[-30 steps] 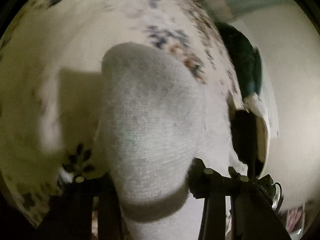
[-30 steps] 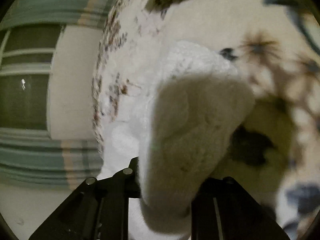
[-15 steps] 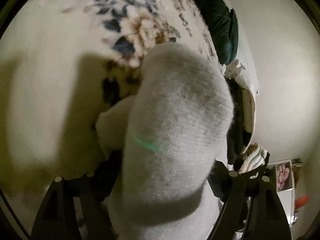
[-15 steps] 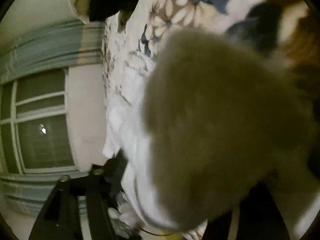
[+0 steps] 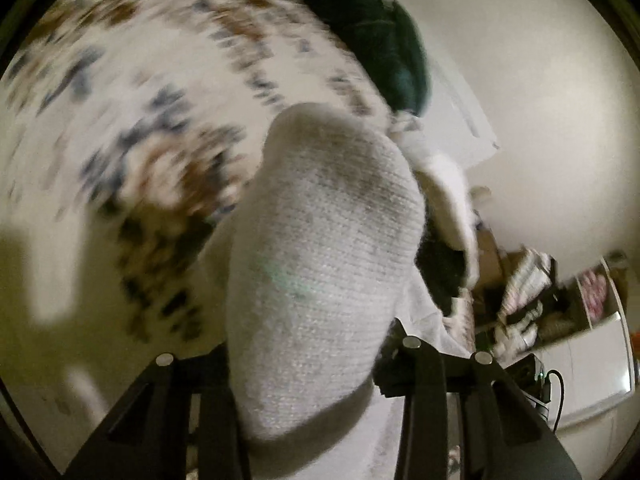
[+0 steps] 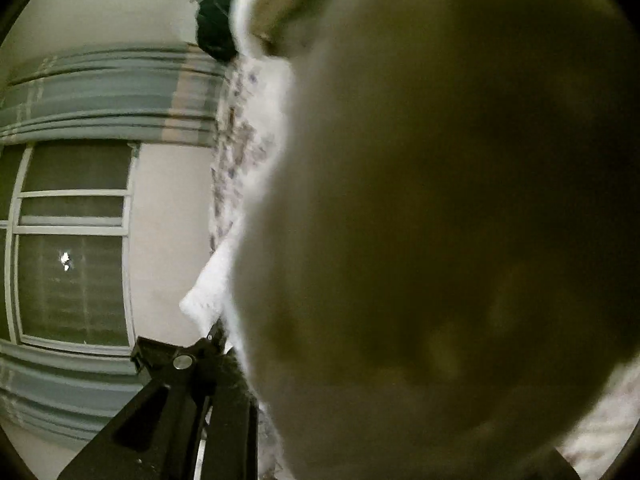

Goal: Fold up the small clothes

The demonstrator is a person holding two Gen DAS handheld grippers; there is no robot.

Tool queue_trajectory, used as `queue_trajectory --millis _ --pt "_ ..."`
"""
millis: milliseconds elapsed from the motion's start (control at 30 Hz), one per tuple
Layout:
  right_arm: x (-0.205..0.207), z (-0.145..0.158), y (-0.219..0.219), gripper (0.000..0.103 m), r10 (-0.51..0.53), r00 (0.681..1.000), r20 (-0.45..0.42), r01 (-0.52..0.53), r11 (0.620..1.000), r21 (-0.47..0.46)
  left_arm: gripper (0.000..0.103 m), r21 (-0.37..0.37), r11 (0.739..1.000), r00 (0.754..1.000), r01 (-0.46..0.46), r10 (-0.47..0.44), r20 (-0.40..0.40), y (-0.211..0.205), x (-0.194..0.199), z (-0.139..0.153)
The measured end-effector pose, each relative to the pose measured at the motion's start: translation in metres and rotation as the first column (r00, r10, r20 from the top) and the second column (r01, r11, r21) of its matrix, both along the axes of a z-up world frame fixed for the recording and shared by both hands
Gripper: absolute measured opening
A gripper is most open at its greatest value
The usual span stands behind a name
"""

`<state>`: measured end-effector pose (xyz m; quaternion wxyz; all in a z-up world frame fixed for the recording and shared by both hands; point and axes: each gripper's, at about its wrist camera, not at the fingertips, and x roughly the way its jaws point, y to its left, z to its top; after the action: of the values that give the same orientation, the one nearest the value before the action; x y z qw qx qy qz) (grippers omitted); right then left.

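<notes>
A white knitted sock (image 5: 320,264) fills the middle of the left wrist view, standing up between the jaws of my left gripper (image 5: 308,364), which is shut on it, above the floral bedspread (image 5: 132,120). In the right wrist view the same white sock (image 6: 440,220) bulges close to the lens, blurred and in shadow, covering most of the frame. My right gripper (image 6: 320,420) is shut on it; only its left finger (image 6: 200,392) shows, the right one is hidden behind the cloth.
A dark green cushion (image 5: 380,52) lies at the bed's far edge, and shows in the right wrist view (image 6: 216,20) too. A cluttered shelf with clothes (image 5: 532,300) stands at the right. A window (image 6: 72,248) with striped curtains (image 6: 100,92) is on the left wall.
Both grippers have lifted and swung with the sock. In the right view the sock has swelled closer to the lens. The bedspread blurs in the left view.
</notes>
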<state>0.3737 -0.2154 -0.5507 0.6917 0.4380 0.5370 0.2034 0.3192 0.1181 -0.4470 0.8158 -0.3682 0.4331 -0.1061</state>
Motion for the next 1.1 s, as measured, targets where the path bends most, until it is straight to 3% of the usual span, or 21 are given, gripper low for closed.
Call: queue_trajectory --millis 133,300,433,533,600,700,767,833,900,967,1033,1100 --pt "0.010 0.073 -0.005 0.019 -0.068 0.995 0.076 0.070 0.997 -0.019 0.033 0.018 0.991 0.989 0.131 -0.132 0.066 -0.017 0.053 0.074" --pt "0.040 0.169 -0.029 0.019 -0.193 0.957 0.217 0.203 0.979 -0.023 0.033 0.055 0.964 0.953 0.258 -0.264 0.146 -0.053 0.130 0.148" --pt "0.084 0.213 -0.055 0.019 -0.317 0.902 0.294 0.329 0.944 0.010 0.033 0.085 0.934 0.918 0.347 -0.357 0.174 -0.100 0.216 0.191" --pt "0.124 0.226 -0.076 0.019 -0.388 0.862 0.326 0.398 0.917 0.040 0.033 0.106 0.906 0.890 0.411 -0.423 0.171 -0.140 0.285 0.205" --pt "0.161 0.225 -0.086 0.019 -0.425 0.836 0.347 0.437 0.898 0.049 0.034 0.121 0.881 0.867 0.457 -0.472 0.159 -0.168 0.331 0.203" --pt "0.201 0.218 -0.119 0.019 -0.465 0.806 0.365 0.485 0.873 0.042 0.034 0.155 0.842 0.838 0.517 -0.535 0.105 -0.209 0.391 0.174" --pt "0.227 0.190 -0.136 0.019 -0.493 0.790 0.365 0.521 0.853 0.026 0.034 0.195 0.803 0.814 0.564 -0.580 0.036 -0.238 0.424 0.135" --pt "0.249 0.152 -0.147 0.019 -0.515 0.795 0.321 0.546 0.838 -0.010 0.035 0.208 0.779 0.803 0.591 -0.592 -0.065 -0.252 0.445 0.084" --pt "0.269 0.108 -0.155 0.019 -0.519 0.812 0.267 0.552 0.831 -0.064 0.038 0.211 0.775 0.803 0.595 -0.584 -0.118 -0.253 0.451 0.049" --pt "0.273 0.073 -0.162 0.020 -0.538 0.819 0.201 0.561 0.824 -0.081 0.044 0.169 0.802 0.819 0.574 -0.559 -0.128 -0.244 0.455 0.028" --pt "0.272 0.056 -0.169 0.024 -0.553 0.816 0.169 0.568 0.821 -0.057 0.050 0.096 0.820 0.824 0.565 -0.554 -0.119 -0.235 0.459 0.028" --pt "0.269 0.056 -0.170 0.034 -0.552 0.817 0.167 0.567 0.821 -0.063 0.052 0.099 0.813 0.818 0.573 -0.560 -0.132 -0.230 0.454 0.036"
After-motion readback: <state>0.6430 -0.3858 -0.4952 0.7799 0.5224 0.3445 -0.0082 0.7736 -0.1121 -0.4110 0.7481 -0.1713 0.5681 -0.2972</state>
